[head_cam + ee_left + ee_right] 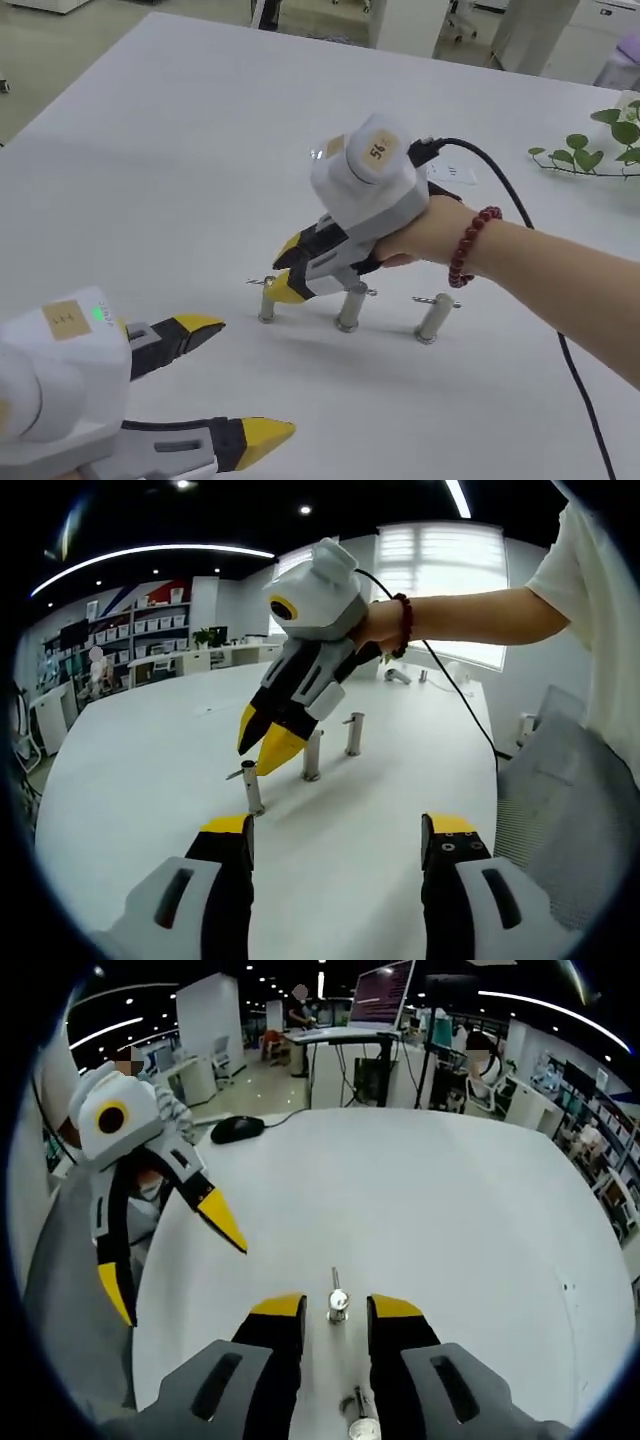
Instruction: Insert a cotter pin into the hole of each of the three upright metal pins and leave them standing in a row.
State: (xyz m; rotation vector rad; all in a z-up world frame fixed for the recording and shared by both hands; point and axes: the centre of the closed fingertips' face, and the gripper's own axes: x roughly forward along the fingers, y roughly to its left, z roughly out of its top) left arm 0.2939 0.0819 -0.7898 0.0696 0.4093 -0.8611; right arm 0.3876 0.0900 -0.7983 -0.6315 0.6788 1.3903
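Currently the left pin point(267, 306), middle pin point(350, 306) and right pin point(435, 320) all stand upright in a row on the white table point(180, 150), spaced apart, none touching. The right pin has a cotter pin point(434, 299) through it near the top, sticking out on both sides; thin wire also shows at the top of the left pin and beside the middle pin, too small to say how far it is seated. The right gripper point(274, 277), held in the person's hand point(425, 235), angles down over the left pin. In the right gripper view its yellow tips sit a narrow gap apart with that pin's top between them, no contact visible on either side, so it is not clamped on anything. The left gripper point(255, 376) sits low at the near left, well apart from the row, with its jaws spread wide and nothing in them. The left gripper view looks across the table at the row, with the right gripper above the nearest pin. A black cable point(478, 150) leaves the rear of the right gripper and runs toward the near right; a leafy sprig point(590, 150) lies at the table's far right
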